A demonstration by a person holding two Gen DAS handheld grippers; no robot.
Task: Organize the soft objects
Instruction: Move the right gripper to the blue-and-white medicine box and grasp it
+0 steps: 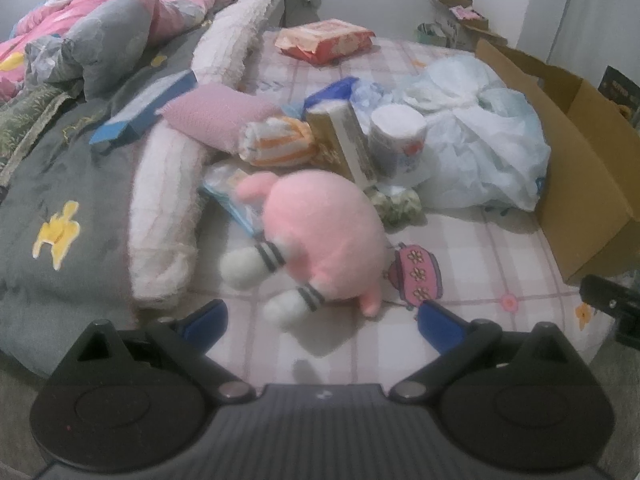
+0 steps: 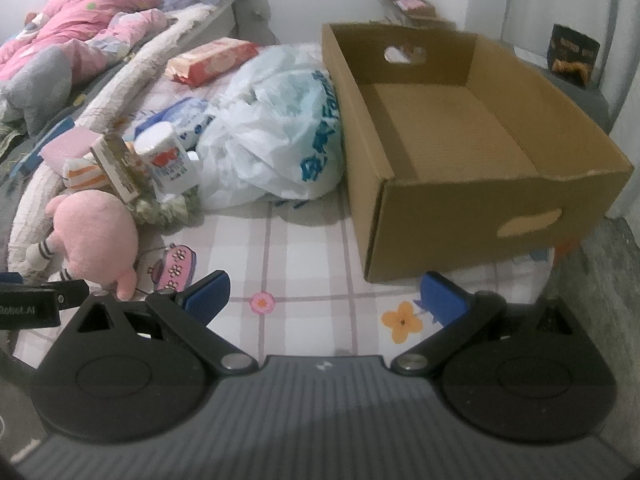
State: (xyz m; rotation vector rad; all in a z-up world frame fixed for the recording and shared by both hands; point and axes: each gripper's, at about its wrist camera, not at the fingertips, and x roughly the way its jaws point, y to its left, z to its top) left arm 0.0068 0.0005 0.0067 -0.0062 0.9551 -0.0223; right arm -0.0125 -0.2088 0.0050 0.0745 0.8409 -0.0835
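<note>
Left hand-held gripper [image 1: 322, 318] is spread wide and holds nothing; I see it low centre in its view, with the pink plush [image 1: 320, 236] lying on the bed sheet [image 1: 480, 280] just past the fingertips, feet toward me. Pink flowered pouch [image 1: 418, 278] touches the plush's right side.

Behind the plush, mid frame, a tight clutter: striped rolled cloth [image 1: 276, 144], gold box [image 1: 344, 144] tilted, paper roll [image 1: 396, 140], pink knit pad [image 1: 220, 120], white plastic bag [image 1: 480, 152]. No free lane there.

Right hand-held gripper [image 2: 326, 298] is also released, nothing between the fingers. Ahead of it a bare strip of checked sheet, centre of frame, runs between the plush [image 2: 100, 232] at left and the cardboard box [image 2: 472, 220] at right. Box is open-topped, near wall facing me. The bag [image 2: 272, 136] presses against the box's left wall.

Rolled white blanket [image 1: 168, 208] borders the sheet on the left edge.
</note>
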